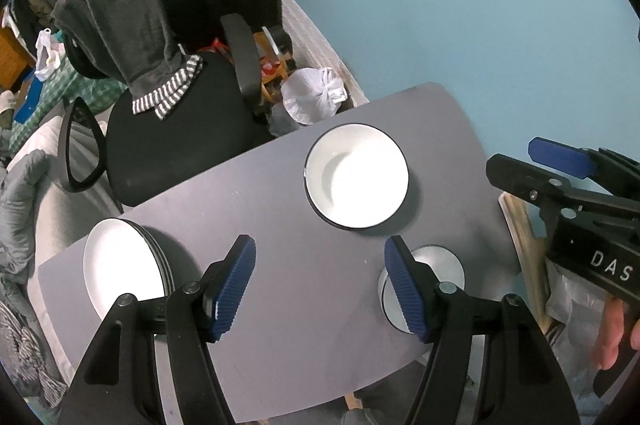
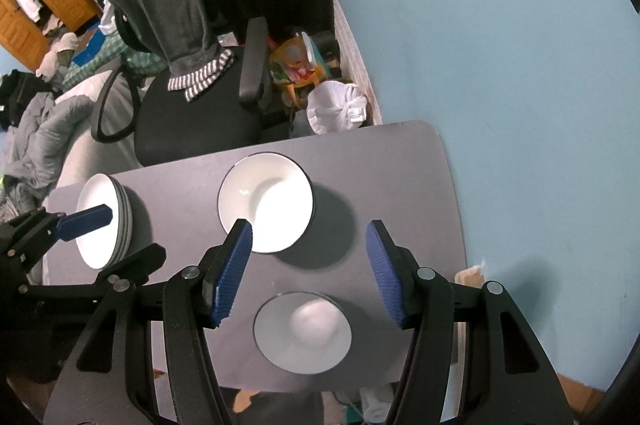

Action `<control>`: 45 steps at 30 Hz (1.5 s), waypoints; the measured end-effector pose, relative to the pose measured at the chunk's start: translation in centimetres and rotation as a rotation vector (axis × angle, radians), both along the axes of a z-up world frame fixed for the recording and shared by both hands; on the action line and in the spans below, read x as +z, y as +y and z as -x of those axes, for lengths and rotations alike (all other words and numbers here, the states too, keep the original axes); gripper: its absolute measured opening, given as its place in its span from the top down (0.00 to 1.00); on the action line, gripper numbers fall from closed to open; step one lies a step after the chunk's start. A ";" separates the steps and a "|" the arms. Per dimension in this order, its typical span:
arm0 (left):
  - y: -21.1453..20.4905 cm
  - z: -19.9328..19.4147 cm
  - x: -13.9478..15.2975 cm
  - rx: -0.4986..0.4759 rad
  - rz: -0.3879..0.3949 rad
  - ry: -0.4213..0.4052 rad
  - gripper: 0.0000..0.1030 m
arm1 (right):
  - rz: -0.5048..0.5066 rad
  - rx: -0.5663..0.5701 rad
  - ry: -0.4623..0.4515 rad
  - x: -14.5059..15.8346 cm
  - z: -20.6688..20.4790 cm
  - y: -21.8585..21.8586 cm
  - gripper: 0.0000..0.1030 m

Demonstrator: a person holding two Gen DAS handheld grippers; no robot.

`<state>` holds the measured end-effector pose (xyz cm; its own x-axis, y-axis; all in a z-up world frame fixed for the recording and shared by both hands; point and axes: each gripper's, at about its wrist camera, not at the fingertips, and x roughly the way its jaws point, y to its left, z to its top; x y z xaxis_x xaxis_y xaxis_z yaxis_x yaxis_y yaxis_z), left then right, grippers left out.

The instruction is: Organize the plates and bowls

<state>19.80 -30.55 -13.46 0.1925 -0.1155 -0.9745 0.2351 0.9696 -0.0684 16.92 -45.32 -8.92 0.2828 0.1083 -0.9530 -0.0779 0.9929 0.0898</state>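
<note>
**Both tools open and empty above the tabletop**

I take the white bowl (image 1: 357, 176) as my landmark on the grey tabletop (image 1: 280, 305). My left tool (image 1: 320, 285) hangs above the bare surface on the nearer side of it, jaws apart, holding nothing. My right tool (image 2: 310, 271) is likewise spread and empty. The plate stack (image 1: 124, 265) sits well left of the bowl; the upturned bowl (image 2: 303, 332) lies just in front.
</note>
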 end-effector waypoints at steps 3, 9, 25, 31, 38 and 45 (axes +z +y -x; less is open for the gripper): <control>-0.2 0.6 -0.1 -0.016 0.003 0.004 0.34 | 0.006 -0.009 -0.002 0.2 0.6 -0.1 0.44; -0.9 2.1 -0.1 -0.057 0.009 0.010 0.34 | 0.020 -0.033 -0.005 0.2 2.1 -0.5 0.44; -2.6 4.1 -3.3 -0.099 0.034 0.101 0.34 | 0.008 -0.064 0.092 -3.5 5.4 -3.0 0.44; -3.2 4.2 -5.1 -0.116 0.017 0.119 0.34 | 0.005 -0.062 0.127 -5.4 6.4 -3.6 0.44; -3.7 4.5 -7.5 -0.112 0.029 0.160 0.34 | -0.015 -0.040 0.163 -7.6 7.0 -4.0 0.44; -4.4 4.7 -10.4 -0.115 0.040 0.219 0.34 | -0.060 -0.051 0.208 -10.5 7.5 -4.5 0.44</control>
